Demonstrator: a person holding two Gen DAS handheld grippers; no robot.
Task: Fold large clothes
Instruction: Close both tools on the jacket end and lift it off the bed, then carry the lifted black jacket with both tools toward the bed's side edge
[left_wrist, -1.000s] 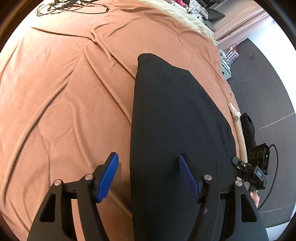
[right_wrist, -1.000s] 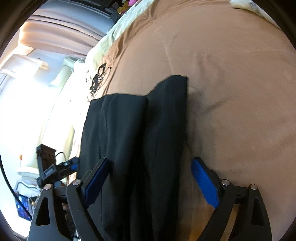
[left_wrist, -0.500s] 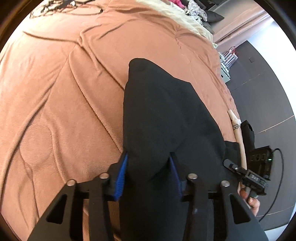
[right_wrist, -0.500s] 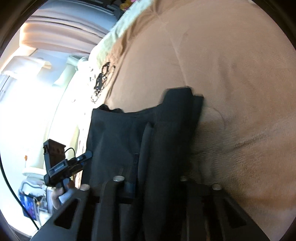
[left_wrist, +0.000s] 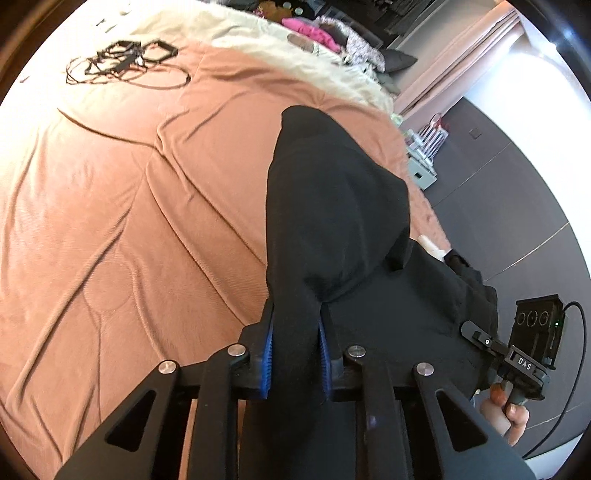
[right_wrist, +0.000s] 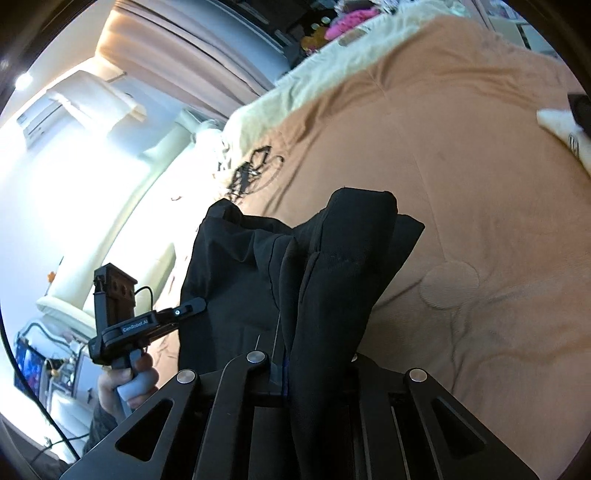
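Both my left tongs and right tongs have just closed on the near end of the black garment lying along the bed's right edge; I should lift both evenly.

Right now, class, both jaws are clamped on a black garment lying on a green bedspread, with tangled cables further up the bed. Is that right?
Not quite: the bedspread is orange-brown, not green, as the left wrist view shows. The rest holds: the left gripper and right gripper are both clamped on the black garment, and tangled cables lie further up the bed.
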